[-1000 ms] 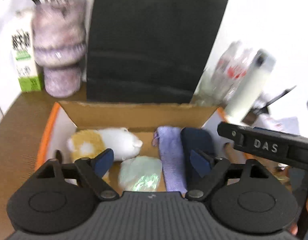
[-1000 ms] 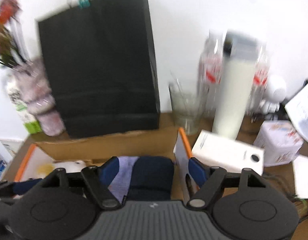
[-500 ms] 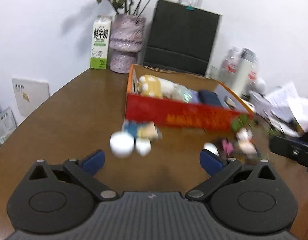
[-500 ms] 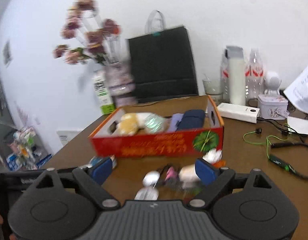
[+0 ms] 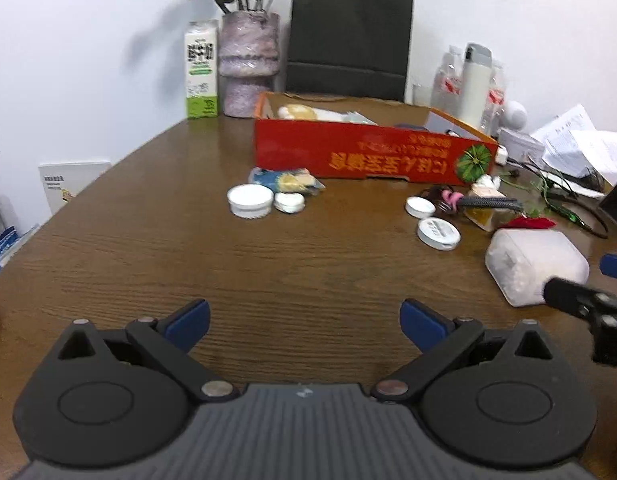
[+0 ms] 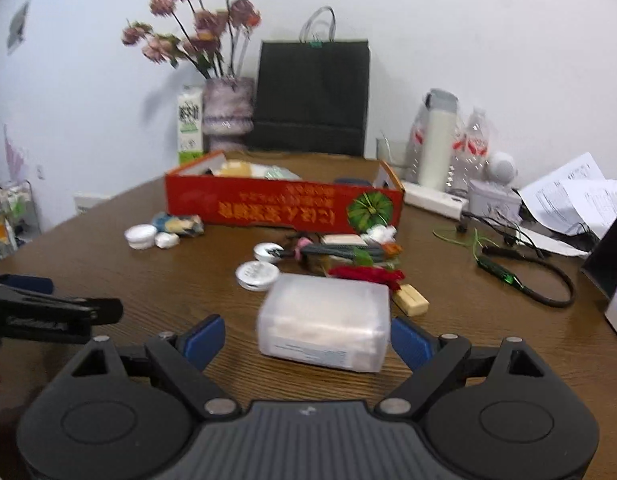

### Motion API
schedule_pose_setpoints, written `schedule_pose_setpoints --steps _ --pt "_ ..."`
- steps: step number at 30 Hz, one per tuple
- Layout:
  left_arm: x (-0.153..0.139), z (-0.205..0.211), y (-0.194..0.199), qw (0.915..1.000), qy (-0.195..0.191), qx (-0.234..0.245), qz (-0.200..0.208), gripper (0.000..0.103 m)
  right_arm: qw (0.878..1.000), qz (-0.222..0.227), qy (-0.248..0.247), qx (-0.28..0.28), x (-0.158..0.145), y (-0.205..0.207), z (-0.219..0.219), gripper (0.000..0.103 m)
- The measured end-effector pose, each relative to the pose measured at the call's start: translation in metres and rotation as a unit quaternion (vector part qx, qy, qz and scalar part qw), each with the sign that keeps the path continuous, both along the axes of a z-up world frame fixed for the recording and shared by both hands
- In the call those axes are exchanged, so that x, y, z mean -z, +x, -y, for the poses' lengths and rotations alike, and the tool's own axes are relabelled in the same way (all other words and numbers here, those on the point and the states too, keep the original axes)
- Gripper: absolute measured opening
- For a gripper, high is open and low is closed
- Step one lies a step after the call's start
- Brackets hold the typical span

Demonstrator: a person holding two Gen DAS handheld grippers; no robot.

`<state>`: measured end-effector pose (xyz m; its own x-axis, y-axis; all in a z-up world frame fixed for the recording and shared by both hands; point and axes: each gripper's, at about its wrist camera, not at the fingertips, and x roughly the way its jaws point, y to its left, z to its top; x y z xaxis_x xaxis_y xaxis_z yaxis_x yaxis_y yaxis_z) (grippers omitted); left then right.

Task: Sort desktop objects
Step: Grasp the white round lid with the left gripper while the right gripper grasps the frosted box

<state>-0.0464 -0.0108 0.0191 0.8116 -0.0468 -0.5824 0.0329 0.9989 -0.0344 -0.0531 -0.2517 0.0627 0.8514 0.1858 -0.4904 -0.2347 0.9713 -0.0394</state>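
— Where's the translucent box [image 6: 324,322]?
— On the table [image 6: 188,276], twelve o'clock of the right gripper [image 6: 306,338], long axis nine-to-three.
— Tongs?
— Both spread; left gripper [image 5: 304,322] empty.

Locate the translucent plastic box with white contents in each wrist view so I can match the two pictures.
Left wrist: translucent plastic box lies at the right edge, on the table, near the right gripper's finger.
Right wrist: the box lies low centre, between the open fingers of the right gripper.
Shared landmark: red cardboard box behind it.
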Motion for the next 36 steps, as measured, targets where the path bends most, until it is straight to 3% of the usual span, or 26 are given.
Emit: schedule_pose_setpoints --steps 6,10,12,15,19,21,23,25,30,32,36 --pt "-0.006 0.014 0.008 0.9986 0.002 0.051 0.016 0.103 0.999 -0.026 -0.029 0.024 0.008 0.031 -0.008 0.088" --pt "-0.014 0.041 0.032 0.9922 0.03 0.117 0.032 0.1 0.999 -0.035 0.006 0.015 0.009 0.044 0.003 0.084" --pt "-0.016 0.051 0.052 0.9885 0.018 0.144 0.043 0.099 0.999 -0.033 0.004 0.034 0.009 0.047 0.009 0.085" --pt "-0.011 0.063 0.087 0.9857 -0.007 0.168 0.005 0.097 0.998 -0.039 0.01 0.055 0.009 0.051 0.028 0.085" --pt "0.004 0.077 0.117 0.9807 -0.011 0.19 -0.043 0.084 0.998 -0.037 0.015 0.048 0.013 0.042 0.041 0.083" --pt "0.007 0.086 0.117 0.981 0.021 0.191 -0.029 0.076 0.997 -0.05 0.029 0.047 0.018 0.041 0.045 0.082" --pt "0.007 0.089 0.116 0.9798 0.033 0.196 -0.018 0.054 0.997 -0.056 0.031 0.045 0.02 0.042 0.047 0.082" --pt "0.005 0.089 0.114 0.9817 0.029 0.187 -0.018 0.04 0.997 -0.059 0.022 0.042 0.021 0.046 0.044 0.082" --pt "0.004 0.079 0.098 0.9844 0.021 0.174 -0.019 0.04 0.997 -0.067 0.001 0.045 0.02 0.057 0.033 0.087" --pt "0.003 0.075 0.091 0.9849 -0.001 0.172 -0.018 0.04 0.996 -0.071 0.004 0.045 0.02 0.063 0.03 0.089" --pt "0.001 0.079 0.083 0.9815 0.005 0.19 -0.02 0.04 0.996 -0.073 0.006 0.052 0.02 0.071 0.027 0.081"
